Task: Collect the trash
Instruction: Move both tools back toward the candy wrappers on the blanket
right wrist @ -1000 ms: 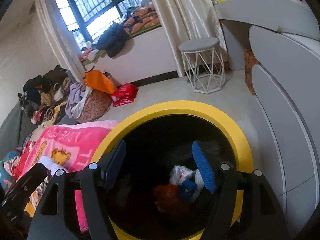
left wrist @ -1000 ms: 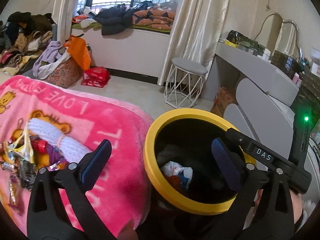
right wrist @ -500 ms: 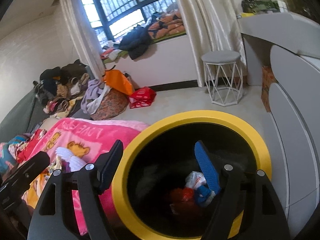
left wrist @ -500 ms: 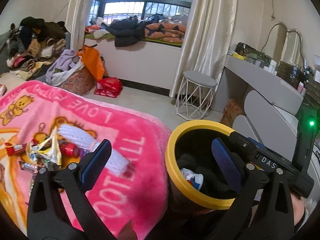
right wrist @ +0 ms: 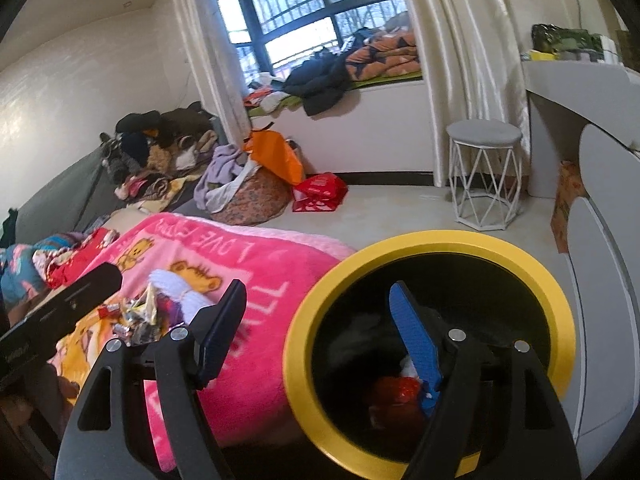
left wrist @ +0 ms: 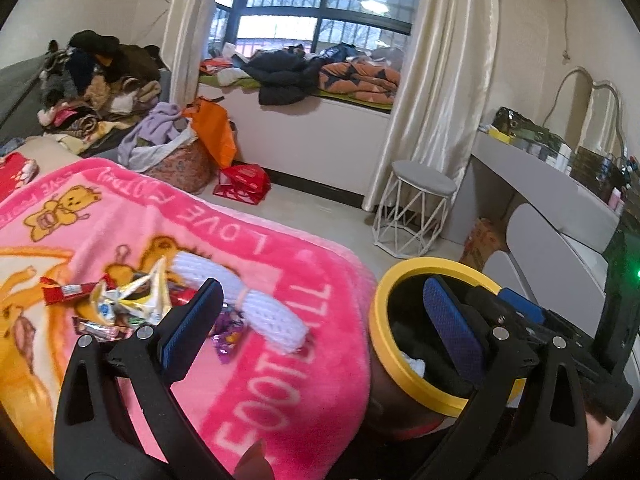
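nearby, wrappers [left wrist: 120, 304] litter a pink blanket [left wrist: 280, 380] beside the yellow-rimmed bin [right wrist: 424, 244] (both jaws wide open, empty).

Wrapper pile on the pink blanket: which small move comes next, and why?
Probably ease the left gripper forward and down onto the wrapper pile. Its jaws stand open and empty, the wrappers lie just beyond its left finger on the pink blanket, and the yellow-rimmed bin beside the bed already holds trash, ready for more.

Wrappers [left wrist: 120, 304] on pink blanket [left wrist: 280, 360], beside bin [left wrist: 384, 344]
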